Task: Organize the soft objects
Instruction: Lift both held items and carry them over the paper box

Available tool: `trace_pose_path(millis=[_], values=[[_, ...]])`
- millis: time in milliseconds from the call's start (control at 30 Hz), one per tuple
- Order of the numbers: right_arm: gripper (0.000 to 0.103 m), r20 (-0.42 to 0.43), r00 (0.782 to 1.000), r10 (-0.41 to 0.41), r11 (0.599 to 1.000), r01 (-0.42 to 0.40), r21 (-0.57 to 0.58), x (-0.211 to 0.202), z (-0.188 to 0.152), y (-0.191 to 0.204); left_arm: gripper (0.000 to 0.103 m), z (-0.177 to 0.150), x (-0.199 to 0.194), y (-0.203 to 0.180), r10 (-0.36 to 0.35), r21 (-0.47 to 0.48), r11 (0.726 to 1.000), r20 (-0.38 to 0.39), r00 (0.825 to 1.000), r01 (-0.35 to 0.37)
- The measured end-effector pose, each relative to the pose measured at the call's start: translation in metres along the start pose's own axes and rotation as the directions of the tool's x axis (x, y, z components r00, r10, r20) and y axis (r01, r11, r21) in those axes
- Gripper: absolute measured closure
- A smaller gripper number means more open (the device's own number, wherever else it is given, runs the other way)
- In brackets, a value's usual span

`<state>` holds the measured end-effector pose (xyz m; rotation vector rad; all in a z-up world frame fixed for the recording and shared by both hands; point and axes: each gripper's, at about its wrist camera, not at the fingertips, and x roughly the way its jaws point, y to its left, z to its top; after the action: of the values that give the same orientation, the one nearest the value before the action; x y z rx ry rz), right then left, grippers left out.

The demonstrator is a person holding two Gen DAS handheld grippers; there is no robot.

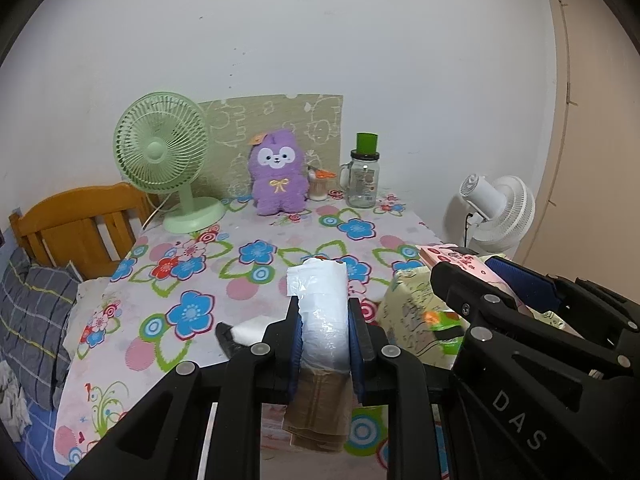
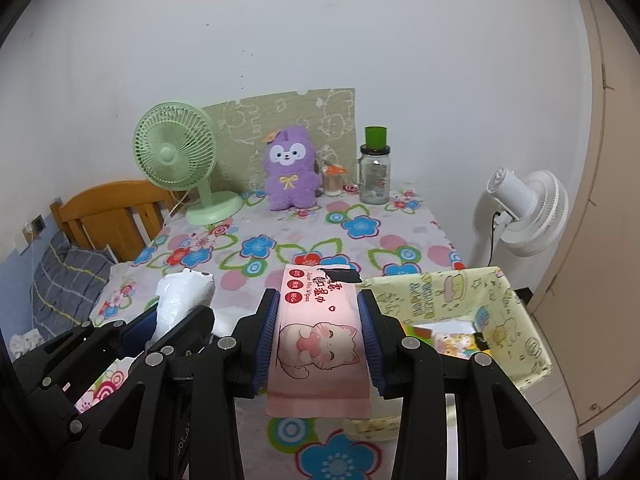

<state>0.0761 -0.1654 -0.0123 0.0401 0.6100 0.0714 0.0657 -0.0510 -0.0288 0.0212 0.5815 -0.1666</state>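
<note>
**Both tongs loaded beside the basket**

The left tongs point(image 1: 325, 332) were closed narrowly on a white plastic-wrapped roll point(image 1: 320, 304), with a tan fabric piece point(image 1: 318, 412) hanging beneath. The right tongs point(image 2: 319, 340) pinched a pink wet-wipes pack point(image 2: 318, 344), held wider, above the desk point(image 2: 256, 256) just left of the yellow fabric basket point(image 2: 516, 320). The slick wrapping could slide free, and the soft basket wall might fold if bumped.

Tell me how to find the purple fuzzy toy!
Look at the far end of the table with the flowery tablecloth, against the white wall. Between the green desk fan and the glass jar sits the purple plush toy, leaning on a patterned board. It is the only furry thing there, with a white face and yellow bow.
</note>
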Motion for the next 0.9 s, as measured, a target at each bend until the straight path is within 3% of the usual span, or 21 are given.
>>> trace_pose_path(millis=[900], values=[[0.060, 0.011, 0.997, -0.073, 0.997, 0.072, 0.030, 0.000, 0.010, -0.087, 0.084, 0.017, 0.031, -0.086, -0.096, 0.050, 0.994, -0.017, 0.995, 0.097]])
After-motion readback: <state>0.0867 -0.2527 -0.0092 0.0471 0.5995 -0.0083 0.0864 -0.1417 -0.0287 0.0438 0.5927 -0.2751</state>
